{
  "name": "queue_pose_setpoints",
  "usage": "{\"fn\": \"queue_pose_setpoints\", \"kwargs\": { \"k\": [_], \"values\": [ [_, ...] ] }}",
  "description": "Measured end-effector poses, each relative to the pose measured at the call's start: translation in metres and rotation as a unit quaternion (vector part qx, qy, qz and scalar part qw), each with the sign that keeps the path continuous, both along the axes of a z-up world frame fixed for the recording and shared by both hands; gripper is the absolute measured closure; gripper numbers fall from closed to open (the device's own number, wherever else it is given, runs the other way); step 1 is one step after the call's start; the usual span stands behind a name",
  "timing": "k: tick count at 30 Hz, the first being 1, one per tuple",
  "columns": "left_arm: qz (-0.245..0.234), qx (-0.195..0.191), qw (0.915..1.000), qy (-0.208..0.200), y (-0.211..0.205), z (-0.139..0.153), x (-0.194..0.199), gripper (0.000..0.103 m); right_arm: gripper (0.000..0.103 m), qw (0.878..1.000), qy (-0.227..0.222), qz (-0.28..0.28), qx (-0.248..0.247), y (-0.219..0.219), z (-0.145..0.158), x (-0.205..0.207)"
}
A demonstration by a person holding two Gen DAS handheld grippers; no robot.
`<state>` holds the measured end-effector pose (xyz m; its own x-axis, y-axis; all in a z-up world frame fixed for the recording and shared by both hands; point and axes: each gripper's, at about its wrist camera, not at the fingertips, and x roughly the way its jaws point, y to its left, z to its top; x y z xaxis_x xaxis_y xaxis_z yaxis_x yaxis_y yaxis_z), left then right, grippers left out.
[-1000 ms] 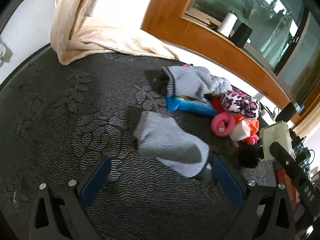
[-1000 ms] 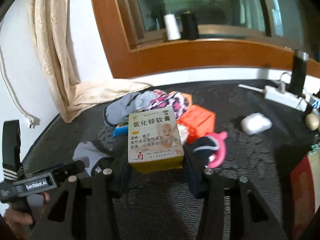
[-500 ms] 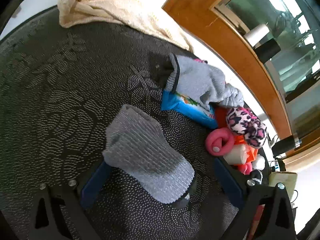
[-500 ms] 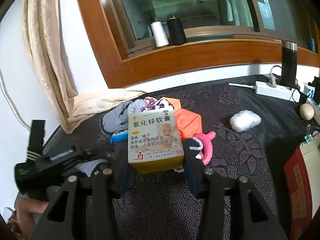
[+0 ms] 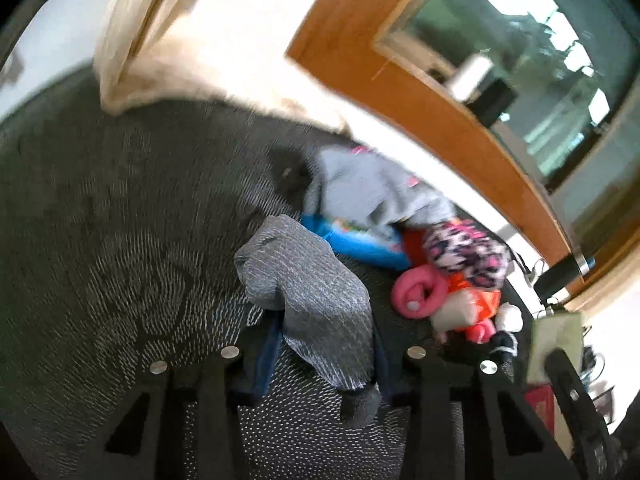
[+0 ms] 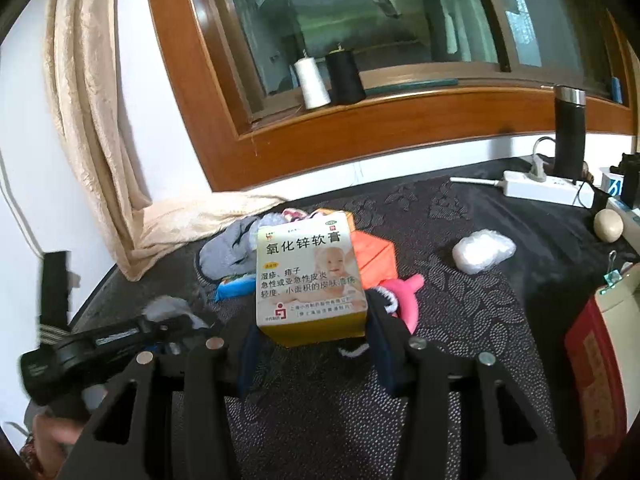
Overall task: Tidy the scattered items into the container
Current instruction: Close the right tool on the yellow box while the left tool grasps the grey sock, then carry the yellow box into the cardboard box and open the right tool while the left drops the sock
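Observation:
My left gripper [image 5: 322, 344] is shut on a grey sock [image 5: 316, 292], which hangs between the blue pads above the dark patterned tablecloth [image 5: 120, 260]. My right gripper [image 6: 316, 340] is shut on a white and yellow ointment box [image 6: 308, 276] and holds it upright over the table. Behind both lies a pile: a grey garment [image 5: 360, 188], a blue packet [image 5: 352, 244], a pink leopard-print cloth [image 5: 464, 252], a pink roll [image 5: 418, 290] and an orange box [image 6: 376, 256]. No container is clearly recognisable.
A white plastic wad [image 6: 482, 250], a power strip [image 6: 544, 188], a black flask [image 6: 568, 136] and a beige ball [image 6: 608, 226] sit at the right. A cream curtain [image 6: 92, 120] drapes onto the table's back left. Two thread spools [image 6: 312, 80] stand on the window sill.
The left gripper's jaws have gone from wide open around the grey sock to shut on it, and the sock is lifted. The right gripper keeps its hold on the box.

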<state>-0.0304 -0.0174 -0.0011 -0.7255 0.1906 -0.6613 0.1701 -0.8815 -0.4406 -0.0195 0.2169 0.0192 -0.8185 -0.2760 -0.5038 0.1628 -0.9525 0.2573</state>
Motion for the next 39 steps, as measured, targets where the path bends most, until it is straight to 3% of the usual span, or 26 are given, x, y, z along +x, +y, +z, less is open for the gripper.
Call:
{"fn": "queue_pose_setpoints", "kwargs": {
  "k": [4,7,12,18,29,35,39],
  "values": [
    [-0.020,-0.045,0.9972,0.057,0.017,0.017,0.014,0.061,0.052,1.000,0.010,-0.021,0.012,0.001,-0.001,0.000],
    [-0.044,-0.052,0.9948,0.076,0.024,0.021,0.023,0.061,0.052,0.999,0.018,-0.041,0.022,0.003,0.001,0.002],
    [-0.072,-0.048,0.9927,0.084,0.025,0.024,0.040,0.061,0.052,0.996,0.027,-0.079,0.036,0.021,0.016,0.026],
    [-0.097,-0.051,0.9894,0.095,0.037,0.027,0.040,0.060,0.052,0.990,0.023,-0.137,0.030,0.076,0.027,0.074],
    [-0.161,-0.084,0.9772,0.110,0.096,0.039,0.056,0.060,0.052,0.954,-0.043,-0.293,0.041,0.203,0.009,0.147],
    [-0.204,-0.102,0.9677,0.107,0.144,0.046,0.059,0.060,0.051,0.946,-0.065,-0.314,0.043,0.237,-0.002,0.156],
    [-0.237,-0.113,0.9579,0.116,0.176,0.052,0.062,0.060,0.047,0.945,-0.058,-0.319,0.044,0.247,0.000,0.166]
  ]
}}
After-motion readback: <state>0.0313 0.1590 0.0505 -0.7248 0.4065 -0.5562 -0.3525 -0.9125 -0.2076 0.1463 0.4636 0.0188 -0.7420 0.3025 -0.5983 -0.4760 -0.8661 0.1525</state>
